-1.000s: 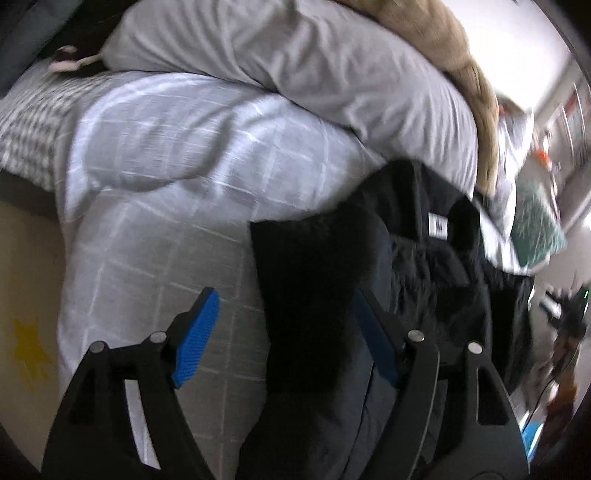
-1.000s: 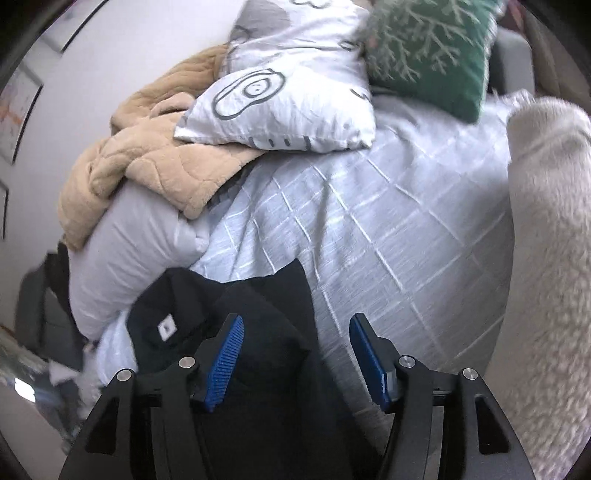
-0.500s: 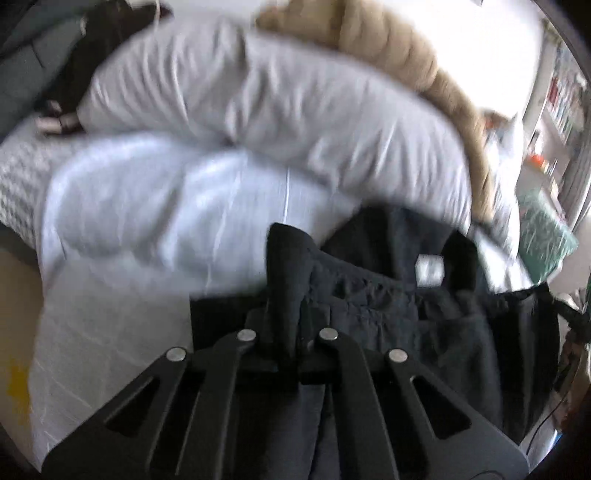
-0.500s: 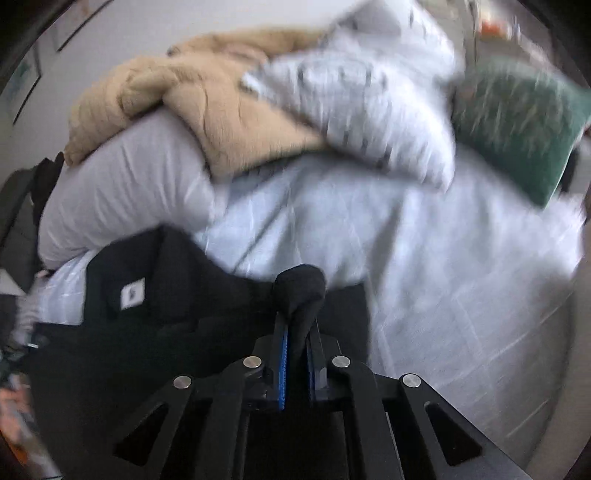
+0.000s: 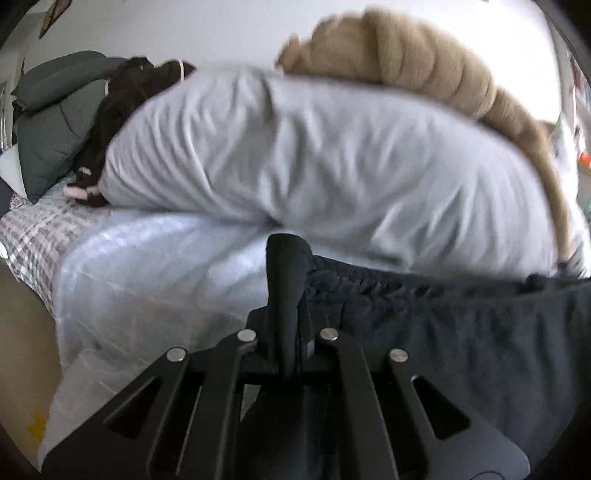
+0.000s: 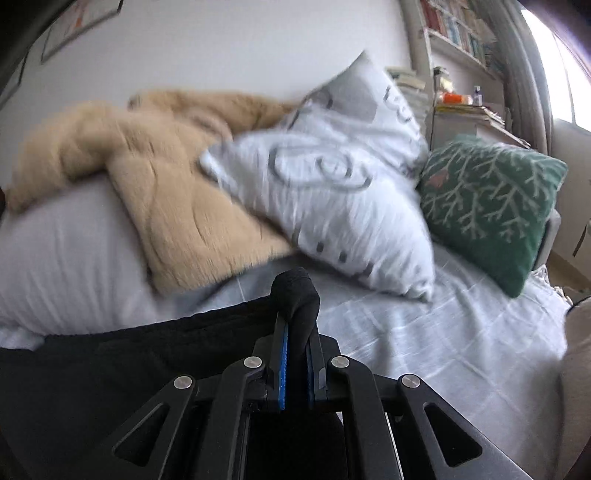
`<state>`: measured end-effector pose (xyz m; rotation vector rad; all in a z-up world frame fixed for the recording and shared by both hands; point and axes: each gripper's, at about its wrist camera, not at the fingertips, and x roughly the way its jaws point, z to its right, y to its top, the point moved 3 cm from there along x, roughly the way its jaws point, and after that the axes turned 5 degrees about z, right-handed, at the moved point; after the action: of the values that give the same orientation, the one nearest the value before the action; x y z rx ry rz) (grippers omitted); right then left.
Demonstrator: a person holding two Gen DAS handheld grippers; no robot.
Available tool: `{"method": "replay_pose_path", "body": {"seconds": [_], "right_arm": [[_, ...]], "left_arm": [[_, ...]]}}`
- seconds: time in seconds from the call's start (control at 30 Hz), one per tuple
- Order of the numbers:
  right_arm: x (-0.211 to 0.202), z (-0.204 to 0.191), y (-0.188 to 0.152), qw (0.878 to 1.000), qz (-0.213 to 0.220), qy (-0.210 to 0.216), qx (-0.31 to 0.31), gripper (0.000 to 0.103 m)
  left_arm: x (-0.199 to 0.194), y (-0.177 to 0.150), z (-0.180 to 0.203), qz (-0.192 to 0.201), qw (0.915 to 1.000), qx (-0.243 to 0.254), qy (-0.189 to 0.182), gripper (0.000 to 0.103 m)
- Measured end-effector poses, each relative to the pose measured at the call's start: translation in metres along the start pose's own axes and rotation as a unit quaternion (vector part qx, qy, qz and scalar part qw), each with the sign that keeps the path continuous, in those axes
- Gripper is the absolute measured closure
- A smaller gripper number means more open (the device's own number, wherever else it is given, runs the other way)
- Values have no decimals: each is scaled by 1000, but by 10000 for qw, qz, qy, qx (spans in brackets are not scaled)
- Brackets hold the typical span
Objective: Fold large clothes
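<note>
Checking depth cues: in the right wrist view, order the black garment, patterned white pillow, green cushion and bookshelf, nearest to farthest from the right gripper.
1. black garment: pinched in the right gripper, trailing left.
2. patterned white pillow: just beyond the fingertips, centre.
3. green cushion: to the right, behind the pillow's corner.
4. bookshelf: on the wall, upper right, beyond the bed.

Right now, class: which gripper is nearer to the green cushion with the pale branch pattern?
Right. The right gripper pinches the black garment with the green cushion just ahead to its right. The left gripper grips the garment's far end; the cushion is outside its view.
</note>
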<state>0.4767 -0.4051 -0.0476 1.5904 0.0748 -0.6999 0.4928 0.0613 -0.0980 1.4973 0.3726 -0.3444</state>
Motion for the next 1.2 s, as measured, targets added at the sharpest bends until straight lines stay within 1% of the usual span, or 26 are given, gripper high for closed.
{"method": "replay_pose_path", "body": {"seconds": [0.03,0.1,0.17,0.27,0.3,0.33,0.37,0.4,0.47,0.5,0.53,0.57,0.6,0.63,0.67,0.7,0.73,0.77,0.83,0.93,1.0,1.03,1.07,1.1,1.17,1.2], "right_arm": [[7,0,-7,10000,-76,-24,-30,96],[29,-2,-23,9996,-280,-32,-48,96],[41,-4,-34,9990,-443,-30,-66,96],[54,-6,-46,9977,-665,-81,-108,94],[57,-6,-47,9972,-724,-139,-154,92],[57,-8,-46,9965,-775,-216,-234,91],[58,-9,-45,9959,-817,-259,-302,89],[56,-10,-44,9946,-896,-331,-415,83],[46,-10,-40,9938,-903,-470,-449,73],[32,-8,-36,9949,-834,-443,-350,66],[18,-7,-34,9966,-730,-293,-246,58],[3,-8,-33,9980,-606,-104,-156,53],[-17,-11,-33,9985,-525,117,-141,45],[-32,-16,-35,9982,-499,272,-172,42],[-49,-22,-39,9975,-510,438,-233,42],[-65,-31,-43,9960,-561,624,-295,41],[-82,-42,-51,9940,-607,854,-307,39],[-94,-52,-57,9916,-653,1068,-330,38],[-120,-76,-77,9850,-772,1495,-376,34],[-134,-105,-115,9747,-1137,1893,-344,34],[-130,-104,-137,9714,-1450,1862,-252,34],[-128,-96,-145,9731,-1511,1724,-227,34],[-127,-83,-151,9760,-1495,1569,-211,34],[-127,-66,-155,9797,-1471,1351,-182,34],[-127,-22,-158,9850,-1456,918,-92,35],[-130,-2,-159,9845,-1420,1028,1,49]], "left_arm": [[13,-11,0,-121,9999,42,41,95],[29,-23,-1,-352,9994,-32,-38,95],[39,-27,-1,-538,9985,-63,-78,93],[45,-27,-4,-667,9977,-92,18,80],[47,-28,-6,-689,9975,-94,92,68],[47,-27,-7,-725,9967,-38,361,49],[47,-27,-7,-774,9954,23,567,42],[45,-25,-8,-852,9936,102,739,36],[31,-18,-8,-1019,9908,243,854,36],[24,-17,-7,-1051,9906,223,851,36],[9,-14,-6,-1069,9914,117,751,34],[-3,-12,-4,-1042,9926,-4,625,31],[-19,-12,-2,-1018,9936,-127,474,27],[-34,-11,4,-1016,9942,-213,269,25],[-55,-13,15,-1012,9945,-263,-56,25],[-66,-15,23,-1018,9942,-258,-225,24],[-87,-21,39,-995,9932,-245,-549,22],[-94,-25,49,-990,9924,-235,-694,22],[-120,-44,78,-938,9883,-258,-1174,22],[-136,-75,108,-1038,9818,-128,-1584,22],[-134,-98,115,-1173,9801,158,-1595,22],[-128,-116,111,-1348,9798,400,-1425,22],[-125,-125,105,-1456,9798,462,-1295,22],[-121,-135,86,-1508,9806,392,-1187,22],[-122,-137,52,-1448,9843,260,-972,22],[-122,-136,39,-1428,9857,374,-817,22]]}}
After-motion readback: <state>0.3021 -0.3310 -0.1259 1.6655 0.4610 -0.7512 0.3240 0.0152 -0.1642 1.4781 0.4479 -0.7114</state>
